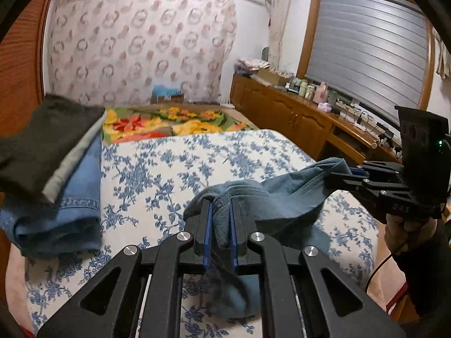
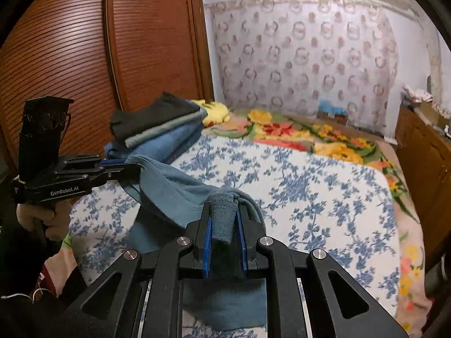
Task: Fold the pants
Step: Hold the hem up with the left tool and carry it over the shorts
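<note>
The teal-blue pants [image 1: 284,197] hang between my two grippers above the bed. My left gripper [image 1: 220,205] is shut on a bunched ribbed edge of the pants; it also shows at the left of the right wrist view [image 2: 132,166]. My right gripper [image 2: 224,211] is shut on the other ribbed end of the pants [image 2: 174,191]; it also shows at the right of the left wrist view [image 1: 342,173]. The cloth sags between them and the rest drops below the fingers out of sight.
The bed has a blue-flowered white sheet [image 1: 203,163] and a bright floral blanket [image 1: 169,121] farther back. A stack of folded clothes [image 1: 56,169], also in the right wrist view [image 2: 160,129], lies at the bed's left. A wooden wardrobe [image 2: 70,56] stands left, a wooden cabinet [image 1: 296,118] right.
</note>
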